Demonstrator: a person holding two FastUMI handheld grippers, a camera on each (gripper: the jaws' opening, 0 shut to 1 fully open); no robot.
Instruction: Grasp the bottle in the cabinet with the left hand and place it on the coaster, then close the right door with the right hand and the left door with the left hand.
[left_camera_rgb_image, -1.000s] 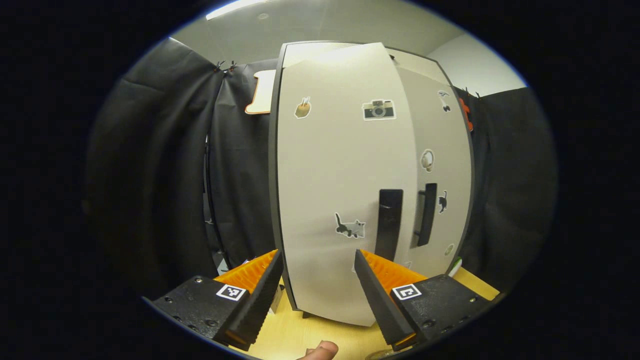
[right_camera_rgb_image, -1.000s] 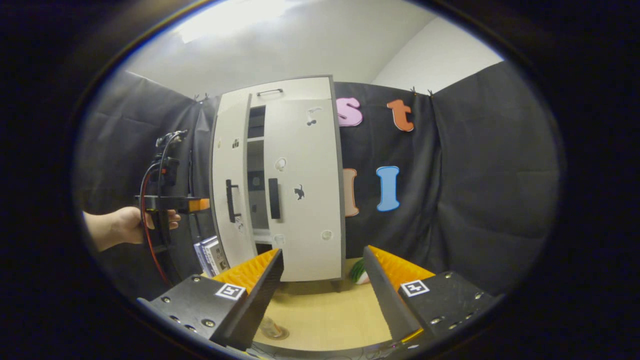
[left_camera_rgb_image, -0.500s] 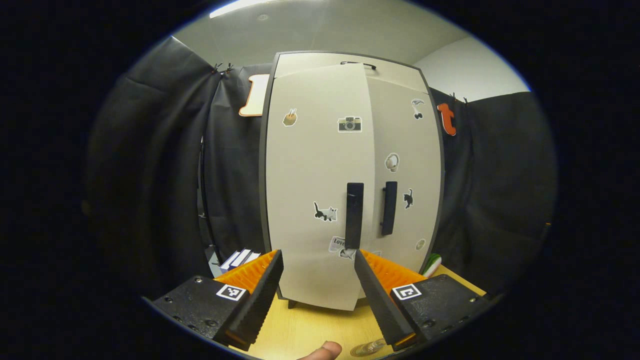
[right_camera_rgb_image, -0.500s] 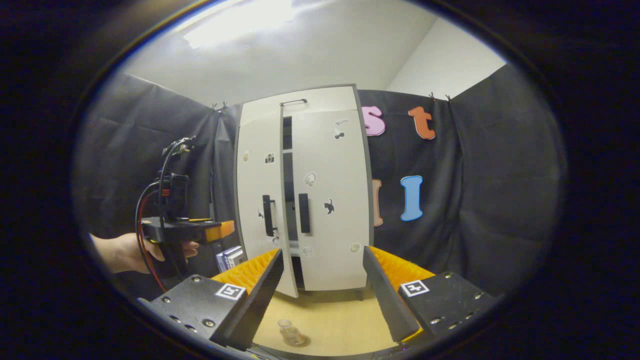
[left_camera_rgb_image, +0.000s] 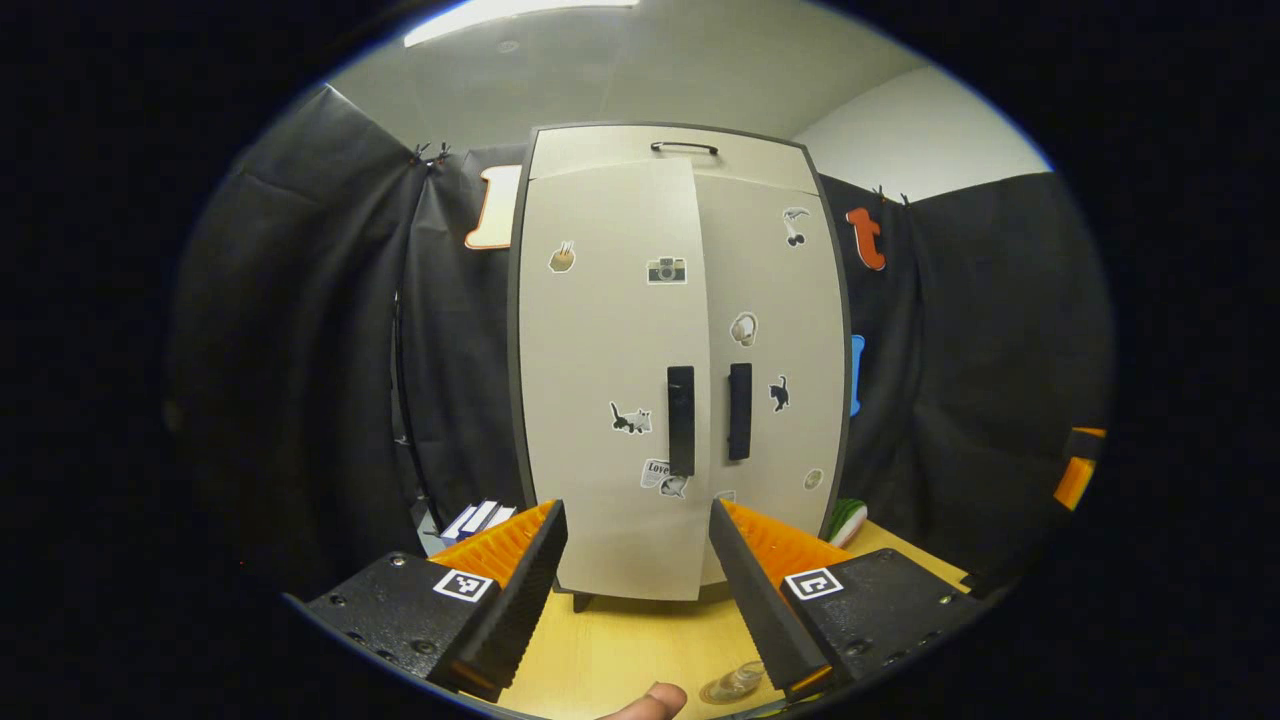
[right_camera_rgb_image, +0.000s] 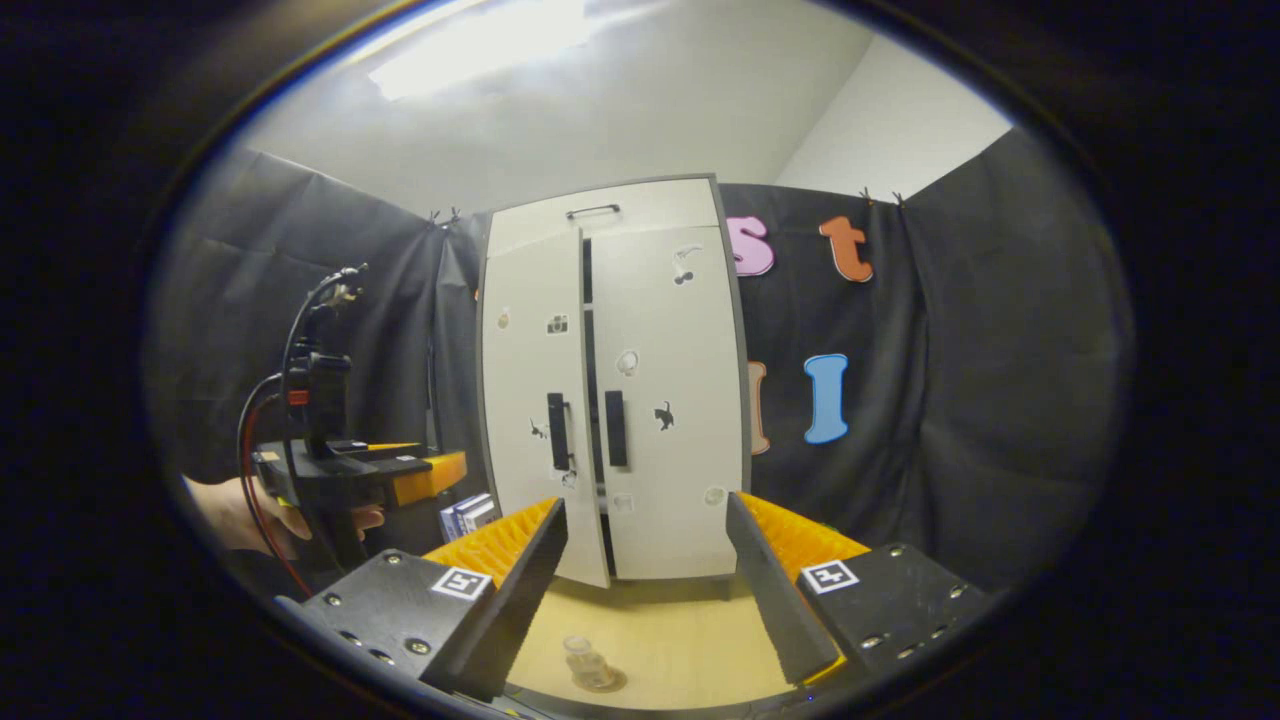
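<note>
The left tool (left_camera_rgb_image: 637, 560) is hanging open and empty, facing the left door (left_camera_rgb_image: 610, 380), which is standing slightly ajar; it needs a flat push beside the handle (left_camera_rgb_image: 681, 420). The right tool (right_camera_rgb_image: 645, 560) is also open. The bottle (right_camera_rgb_image: 583, 662) is standing upright on the desk (right_camera_rgb_image: 660, 640), long axis vertical.

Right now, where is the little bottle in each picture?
Left gripper view: the bottle lies at the bottom edge, by the left gripper.
Right gripper view: it stands low on the table, between the right gripper's fingers.
Shared landmark: the white cabinet behind it.
</note>
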